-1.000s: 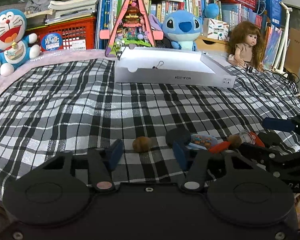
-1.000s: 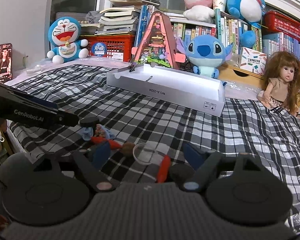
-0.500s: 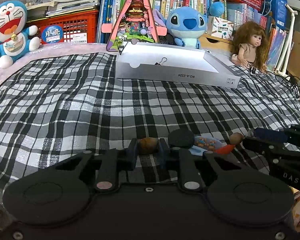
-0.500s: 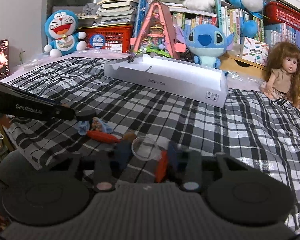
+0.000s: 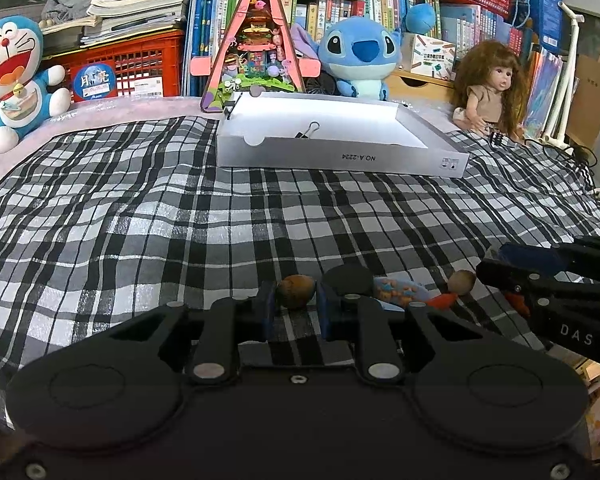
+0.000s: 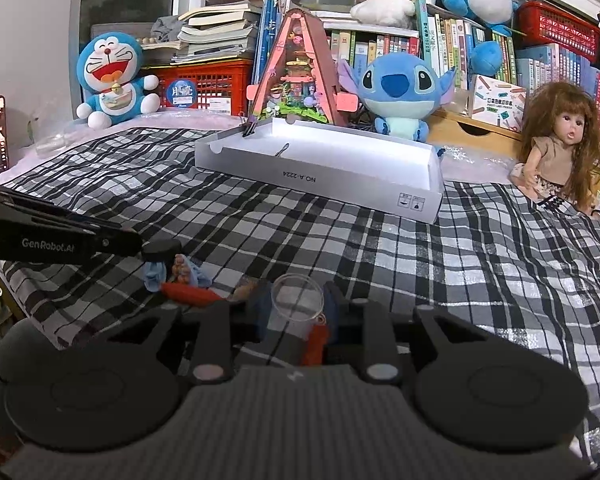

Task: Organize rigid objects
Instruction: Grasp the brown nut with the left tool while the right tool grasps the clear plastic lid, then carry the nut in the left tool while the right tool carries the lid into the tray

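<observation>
1. 2 grippers work low over the black-and-white plaid cloth (image 5: 180, 208) covering the tabletop.
2. Left gripper (image 5: 296, 298): its blue-padded fingers (image 5: 266, 308) are clamped on a small brown walnut-like nut (image 5: 295, 286), which sits between them at the near edge of the cloth.
3. At 3 o'clock of that nut lie a black round cap (image 5: 349, 279), a blue packet of coloured candies (image 5: 400, 290), an orange piece (image 5: 442, 300) and a second brown nut (image 5: 462, 282).
4. Right gripper (image 6: 296, 312): its fingers (image 6: 334, 304) are closed against the sides of a clear plastic cup (image 6: 297, 304), open mouth up; a red-orange piece (image 6: 315, 344) lies just below it.
5. At 12 o'clock, well apart from both grippers, stands an open white cardboard box (image 5: 336, 156) with a black binder clip (image 5: 306, 131) inside.
6. Behind the box: a Doraemon plush (image 6: 110, 80), a pink triangular diorama (image 6: 298, 76), a Stitch plush (image 6: 398, 88) and a long-haired doll (image 6: 556, 148).
</observation>
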`<state>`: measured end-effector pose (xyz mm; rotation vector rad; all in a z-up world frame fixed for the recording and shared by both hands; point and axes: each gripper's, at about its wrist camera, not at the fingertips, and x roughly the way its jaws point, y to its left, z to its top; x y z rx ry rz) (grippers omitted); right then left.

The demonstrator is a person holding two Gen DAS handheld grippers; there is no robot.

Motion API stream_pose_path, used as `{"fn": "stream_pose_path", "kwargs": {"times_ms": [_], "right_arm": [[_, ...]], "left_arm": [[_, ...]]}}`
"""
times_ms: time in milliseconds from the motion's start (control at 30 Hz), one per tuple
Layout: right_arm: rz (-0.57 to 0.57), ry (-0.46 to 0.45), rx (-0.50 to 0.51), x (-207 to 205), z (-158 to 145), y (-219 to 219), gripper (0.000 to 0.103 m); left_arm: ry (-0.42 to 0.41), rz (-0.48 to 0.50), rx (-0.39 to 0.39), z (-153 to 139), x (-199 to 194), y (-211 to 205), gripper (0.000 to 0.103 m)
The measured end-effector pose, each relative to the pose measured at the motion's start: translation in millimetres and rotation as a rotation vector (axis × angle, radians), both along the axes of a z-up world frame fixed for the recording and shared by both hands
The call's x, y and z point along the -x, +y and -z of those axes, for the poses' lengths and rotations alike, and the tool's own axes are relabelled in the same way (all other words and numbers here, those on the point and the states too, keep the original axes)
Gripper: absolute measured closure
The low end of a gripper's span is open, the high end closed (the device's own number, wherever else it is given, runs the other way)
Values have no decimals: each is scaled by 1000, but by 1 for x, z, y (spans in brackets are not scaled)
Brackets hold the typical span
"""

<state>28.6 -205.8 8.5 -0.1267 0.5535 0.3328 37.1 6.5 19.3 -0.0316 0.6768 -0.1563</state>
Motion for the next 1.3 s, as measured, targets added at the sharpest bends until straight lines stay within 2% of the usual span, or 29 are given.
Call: {"fn": "stream_pose_path", "kwargs": {"times_ms": [333, 467, 833, 1100, 1300], "right_arm": [[47, 19, -6, -13, -5, -3, 70], [63, 26, -15, -22, -12, -5, 70], [103, 28, -45, -48, -35, -14, 70], [118, 48, -68, -69, -48, -20, 70], [136, 89, -98, -88, -53, -22, 70]], "left_arm": [[-12, 13, -11, -15, -13, -3, 83], [-11, 26, 11, -23, -22, -5, 83], [-32, 72, 3, -44, -48, -20, 83], [-4, 68, 37, -55, -72, -21, 83], [30, 53, 32, -54, -92, -25, 83]]}}
